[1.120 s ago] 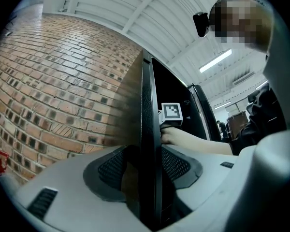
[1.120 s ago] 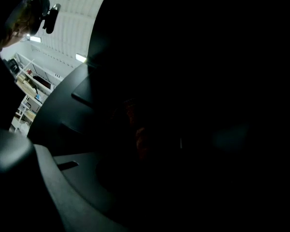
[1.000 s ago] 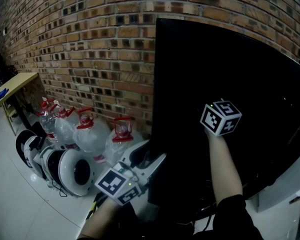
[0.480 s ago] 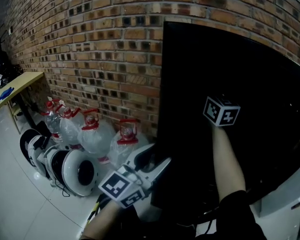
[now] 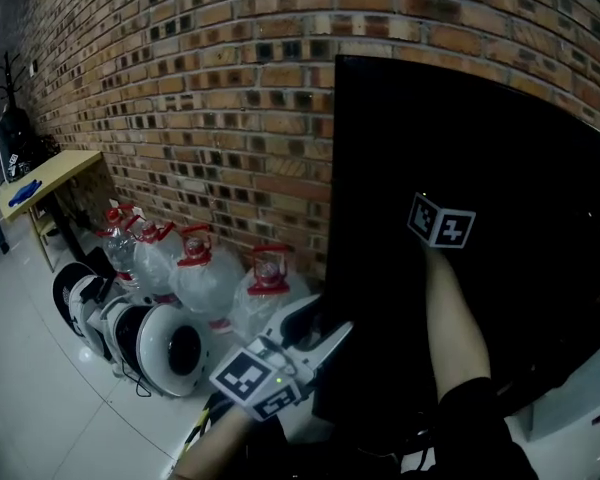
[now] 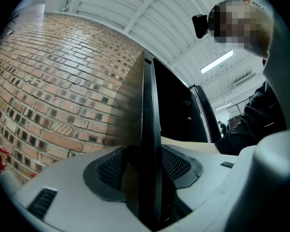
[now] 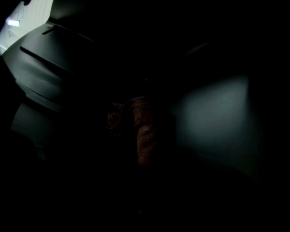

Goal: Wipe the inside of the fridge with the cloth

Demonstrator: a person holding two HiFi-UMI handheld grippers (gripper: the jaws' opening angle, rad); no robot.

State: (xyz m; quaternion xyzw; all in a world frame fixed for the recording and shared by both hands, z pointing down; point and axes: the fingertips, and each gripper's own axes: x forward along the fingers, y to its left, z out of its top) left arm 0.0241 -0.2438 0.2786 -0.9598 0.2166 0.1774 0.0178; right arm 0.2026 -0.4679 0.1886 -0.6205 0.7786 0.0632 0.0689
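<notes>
- Cloth (image 7: 144, 129): reddish, deep inside dark fridge (image 5: 520, 148), seemingly pinched by right gripper (image 7: 143, 151). Too dark to confirm wall contact, so the wipe may miss.
- Left gripper (image 6: 146, 178) clamps the door (image 6: 149, 105) edge. If it slips, the door could swing onto the arm.

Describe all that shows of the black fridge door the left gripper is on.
The door is a thin, flat black panel. In the left gripper view it is seen edge-on and upright, and its glossy side mirrors the brick wall that it stands open beside. The left gripper is closed on its free edge, with one ribbed pad against each face. From the head view it reads only as a large dark slab, and no handle or shelves can be made out.
</notes>
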